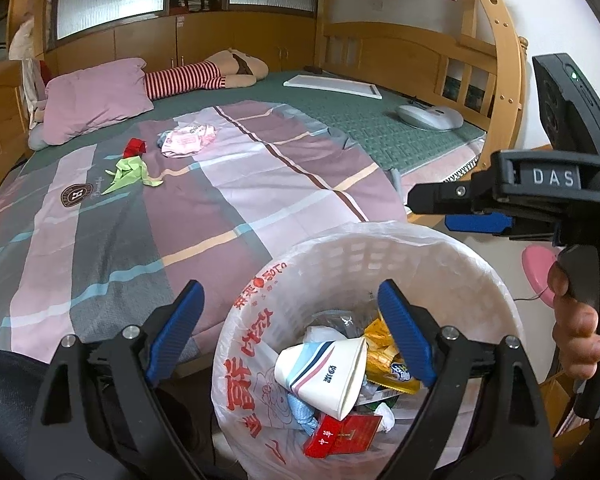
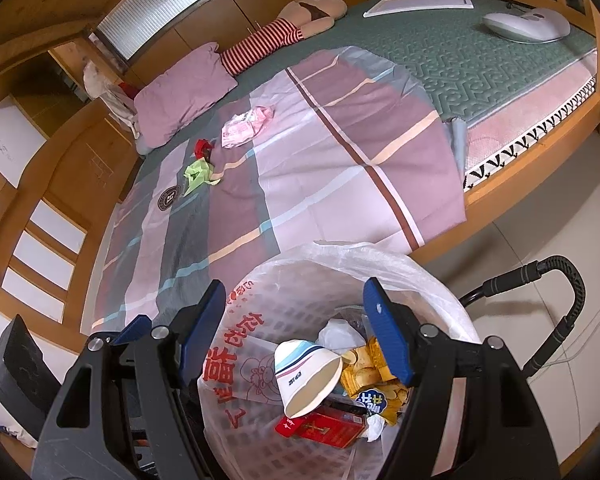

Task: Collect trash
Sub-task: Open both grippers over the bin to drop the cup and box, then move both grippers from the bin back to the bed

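Both hand-held grippers are hovering over a white wastebasket (image 1: 452, 276) lined with a printed plastic bag (image 1: 244, 364), standing on the floor against the bed (image 1: 380, 128). The left hand-held gripper (image 1: 288, 336) is standing spread wide with nothing between its blue pads, and the right hand-held gripper (image 2: 296, 332) is likewise standing apart and gripping nothing. Inside the wastebasket a paper cup (image 2: 304, 376) is lying on its side on top of a red box (image 2: 324, 428) and yellow snack wrappers (image 2: 376, 384). More trash is lying on the plaid bedsheet (image 1: 228, 200): a crumpled green paper (image 1: 130, 172), a red scrap (image 1: 134, 147) touching it, and a pink-and-white wrapper (image 1: 186, 141) just beside them, near the purple pillow (image 1: 100, 100). In the left wrist view a person's hand (image 1: 576, 320) is gripping the handle of the right tool.
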A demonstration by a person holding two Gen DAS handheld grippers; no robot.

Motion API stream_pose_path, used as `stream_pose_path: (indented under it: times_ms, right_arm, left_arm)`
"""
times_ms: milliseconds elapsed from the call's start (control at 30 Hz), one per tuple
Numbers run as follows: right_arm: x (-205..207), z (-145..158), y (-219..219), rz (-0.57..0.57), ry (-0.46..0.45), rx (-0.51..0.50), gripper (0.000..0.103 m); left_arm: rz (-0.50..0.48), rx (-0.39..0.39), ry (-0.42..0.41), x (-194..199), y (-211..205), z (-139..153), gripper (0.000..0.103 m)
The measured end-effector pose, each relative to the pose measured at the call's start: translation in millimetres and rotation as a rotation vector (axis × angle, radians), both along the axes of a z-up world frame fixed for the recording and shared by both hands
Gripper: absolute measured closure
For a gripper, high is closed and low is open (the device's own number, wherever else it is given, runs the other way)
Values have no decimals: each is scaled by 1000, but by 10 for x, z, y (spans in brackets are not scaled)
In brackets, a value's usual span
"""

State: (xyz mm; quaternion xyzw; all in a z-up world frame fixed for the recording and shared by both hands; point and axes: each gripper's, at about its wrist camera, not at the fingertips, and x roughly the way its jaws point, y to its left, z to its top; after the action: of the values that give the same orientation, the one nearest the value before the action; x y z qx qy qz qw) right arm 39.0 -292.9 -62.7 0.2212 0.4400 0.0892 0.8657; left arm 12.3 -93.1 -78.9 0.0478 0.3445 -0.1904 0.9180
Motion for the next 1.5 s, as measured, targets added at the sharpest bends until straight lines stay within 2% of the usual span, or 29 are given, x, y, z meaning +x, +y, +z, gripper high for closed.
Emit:
stream_pose_path:
  times_ms: [167,267,367,467,733,900,967,1100,1233,1300,1367,1400,1500]
  right_arm:
    - [1,-10,10,2,1,0,33]
    - [11,-14,9,-4,1,0,33]
    - [55,-1,37,-4,1,-6,33]
    - [130,18,84,7,-1,-27,33]
    - [362,-28,299,41,15,-54,33]
    - [450,-73,462,68,22,-66,33]
    - [487,-94,512,76,26,-69,33]
    - [542,-127,587,86,34,-72,33]
    - [609,-140,653,92,41,-88,33]
    - [689,-105,688,96,38,-97,33]
    - [786,-45,725,103,23,-102,33]
    - [871,-3,762,107,11,-111,33]
    - [1180,71,911,129,-9,-131,33]
  left_arm:
    - [15,-8,-9,6,35,20,14]
    - [40,17,-48,47,80,86,14]
    - [104,41,-89,142,201,193,13]
    - [182,20,-97,284,422,270,13]
    - [369,-53,-42,566,1070,176,12]
    - [451,-197,62,669,1416,47,11]
    - [467,-229,84,680,1477,1,9]
    - [473,-236,116,706,1487,-70,9]
    - [431,-240,119,763,1466,-30,9]
    - [418,-195,81,902,1479,94,9]
    - [460,-114,5,1084,1533,265,8]
    - [492,-77,-22,1197,1572,344,4]
    - [640,26,10,1689,1768,443,4]
